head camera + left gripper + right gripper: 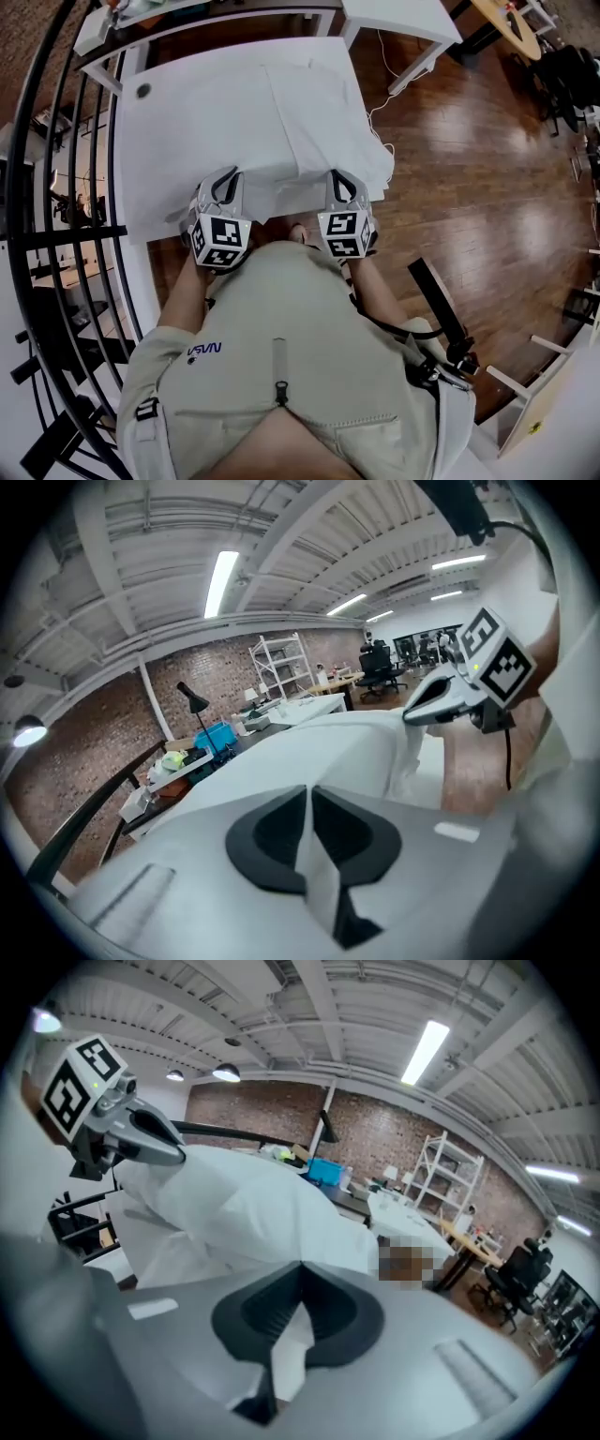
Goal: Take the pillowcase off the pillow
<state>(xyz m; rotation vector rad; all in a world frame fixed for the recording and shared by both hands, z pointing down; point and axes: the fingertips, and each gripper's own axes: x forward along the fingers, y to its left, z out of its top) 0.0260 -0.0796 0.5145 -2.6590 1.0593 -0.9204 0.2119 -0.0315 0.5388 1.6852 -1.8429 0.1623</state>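
Nearest me, the left gripper is clamped on a fold of white cloth. The right gripper pinches a similar fold. Both folds are, I judge, the near hem of the pillowcase. It lies just beyond the jaws on the white table, with its right corner overhanging the edge above the wooden floor. The pillow cannot be told apart from its cover and is presumably still inside. Hazard: nothing anchors the pillow, so a pull toward me may drag pillow and cover off the table together, and such thin pinches may slip. Legible writing: only my shirt lettering, apparently "NASA" seen upside down; the marker cubes carry patterns, not words.
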